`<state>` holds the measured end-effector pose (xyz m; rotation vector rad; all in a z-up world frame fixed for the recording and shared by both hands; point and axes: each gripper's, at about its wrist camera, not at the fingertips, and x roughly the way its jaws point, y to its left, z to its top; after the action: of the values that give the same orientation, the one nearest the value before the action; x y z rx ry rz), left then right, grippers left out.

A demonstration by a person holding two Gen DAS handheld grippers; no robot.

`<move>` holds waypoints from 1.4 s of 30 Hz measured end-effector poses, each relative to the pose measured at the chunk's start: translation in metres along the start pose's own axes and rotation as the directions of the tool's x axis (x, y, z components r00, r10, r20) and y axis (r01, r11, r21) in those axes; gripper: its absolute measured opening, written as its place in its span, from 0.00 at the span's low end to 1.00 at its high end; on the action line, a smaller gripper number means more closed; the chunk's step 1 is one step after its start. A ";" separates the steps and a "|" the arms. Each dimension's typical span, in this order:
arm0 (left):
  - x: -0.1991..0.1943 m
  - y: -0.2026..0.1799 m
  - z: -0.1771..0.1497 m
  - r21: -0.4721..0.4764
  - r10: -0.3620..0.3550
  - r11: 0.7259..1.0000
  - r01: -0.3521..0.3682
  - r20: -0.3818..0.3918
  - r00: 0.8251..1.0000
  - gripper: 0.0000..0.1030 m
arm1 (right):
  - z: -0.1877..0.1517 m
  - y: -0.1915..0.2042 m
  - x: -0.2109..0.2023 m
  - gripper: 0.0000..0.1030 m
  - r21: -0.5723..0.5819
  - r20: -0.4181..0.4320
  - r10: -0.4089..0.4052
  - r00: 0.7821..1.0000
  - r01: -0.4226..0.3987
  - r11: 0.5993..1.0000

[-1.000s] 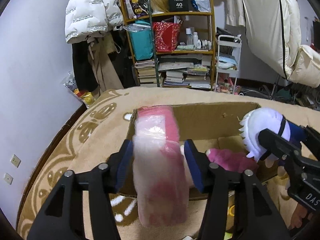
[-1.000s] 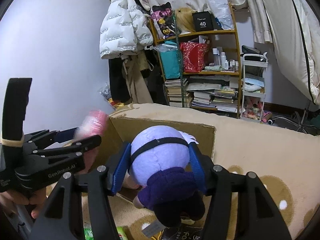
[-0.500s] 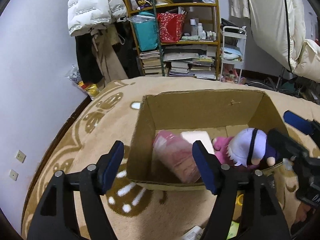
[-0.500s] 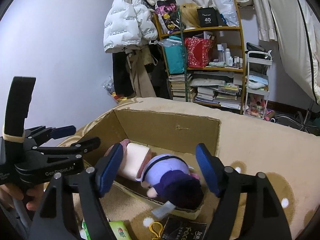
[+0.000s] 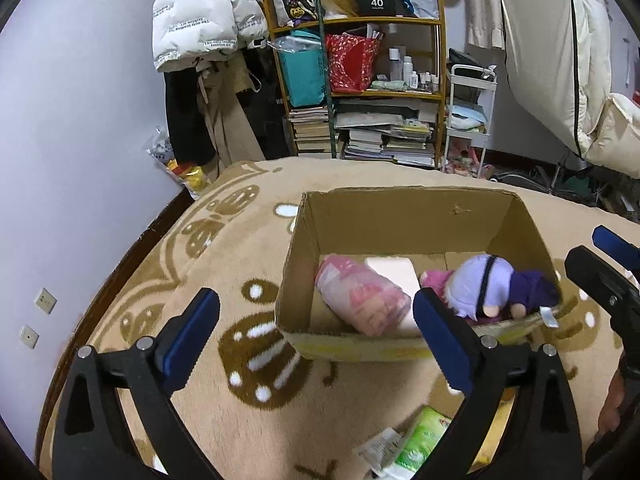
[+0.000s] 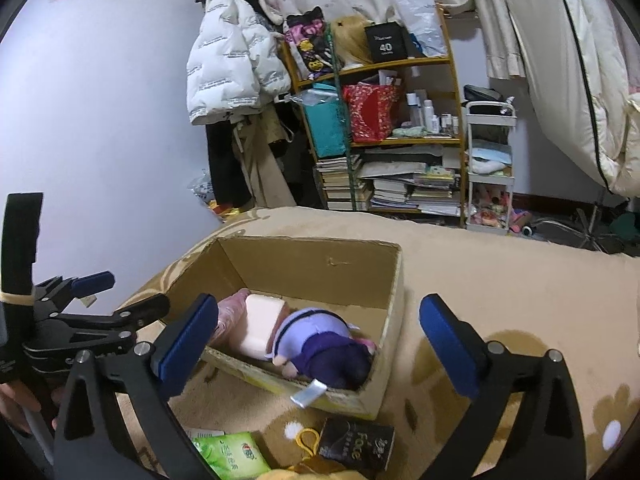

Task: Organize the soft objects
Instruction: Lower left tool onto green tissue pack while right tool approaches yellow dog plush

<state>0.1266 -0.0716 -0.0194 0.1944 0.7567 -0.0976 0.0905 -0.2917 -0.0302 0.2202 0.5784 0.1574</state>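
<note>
Right now both drops look done: the left gripper (image 5: 316, 344) stands wide w/ nothing between its blue pads, and the right gripper (image 6: 318, 344) is just as wide and empty; both sets of jaws have just been opening. The pink wrapped bundle (image 5: 362, 300) lies on its side in the left part of the cardboard box (image 5: 404, 216), and the purple plush doll (image 5: 496, 286) lies face-down-ish in the right part, its tag hanging over the near wall. Betw. them sits a pale cream block (image 6: 262, 322), touching both, w/ a bit of another pink soft toy (image 5: 434, 280) under the doll. Box sits on a tan patterned blanket (image 5: 224, 264). So the step in hand, I'd judge, is the release/pull-back after putting two soft things in. More stuff is near the box's front on the blanket: a green tissue pack (image 6: 232, 456), a dark pack marked "face" (image 6: 356, 444), a yellow keyring (image 6: 306, 438) and something yellow at the very bottom edge, too cut off to name. Next move prob. calls for swinging a gripper down toward one of these, lining the pads either side of it, closing gently since soft packs squash, then lifting clear of the box's near wall before letting go inside.
</note>
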 end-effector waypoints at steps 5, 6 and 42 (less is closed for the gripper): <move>-0.016 -0.006 -0.005 0.063 0.005 0.998 -0.005 -0.002 1.000 0.94 | -0.002 -0.004 -0.013 1.00 0.021 -0.015 -0.027 1.000 0.027 0.999; -0.020 -0.008 -0.006 0.070 0.005 0.998 -0.005 -0.001 1.000 0.94 | -0.003 -0.006 -0.015 1.00 0.025 -0.020 -0.029 0.999 0.029 0.999; -0.011 -0.048 -0.070 0.148 -0.143 0.970 0.193 -0.293 0.945 0.94 | -0.081 -0.017 -0.006 1.00 0.222 -0.422 -0.009 0.906 0.113 0.969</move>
<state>0.0640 -0.1039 -0.0679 0.3155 1.0496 -0.3054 0.0425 -0.2964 -0.0972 0.4101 1.0359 0.0709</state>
